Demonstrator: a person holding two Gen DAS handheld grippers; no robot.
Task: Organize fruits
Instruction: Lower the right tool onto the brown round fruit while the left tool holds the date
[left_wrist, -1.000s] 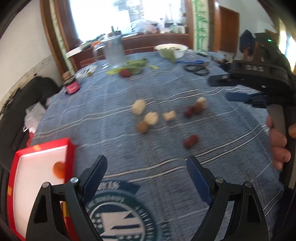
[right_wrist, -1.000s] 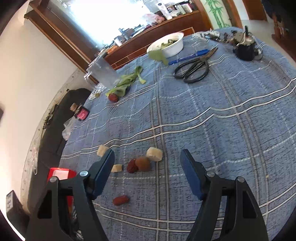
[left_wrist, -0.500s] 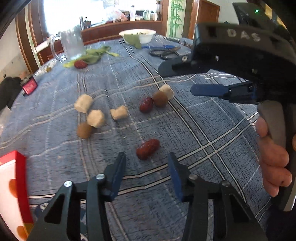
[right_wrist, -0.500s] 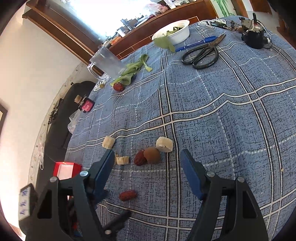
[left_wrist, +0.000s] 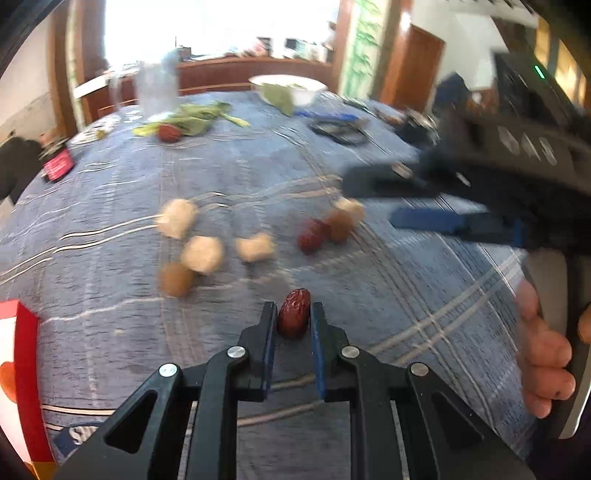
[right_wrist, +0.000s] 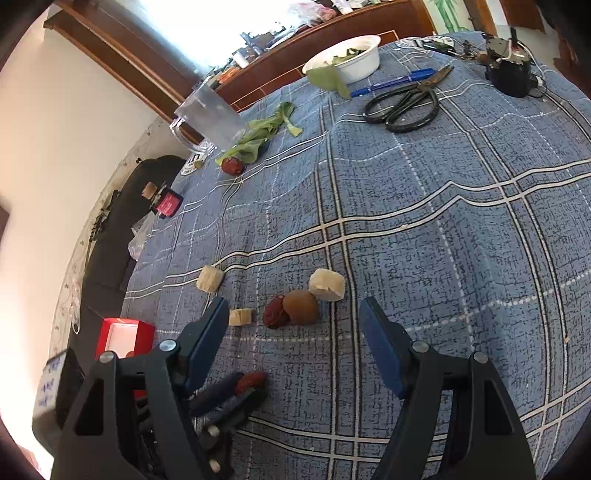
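One red date (left_wrist: 294, 313) sits pinched between the pads of the left gripper (left_wrist: 293, 321), resting on the blue checked tablecloth (left_wrist: 369, 295). The right gripper (right_wrist: 291, 332) hangs with fingers spread, nothing in them; just ahead of its tips lie another date (right_wrist: 275, 312), a brown fruit (right_wrist: 303, 307) and pale chunks. Pickup looks done (I'd guess); next comes lifting it toward the red tray (left_wrist: 26, 369), left of the fingers.
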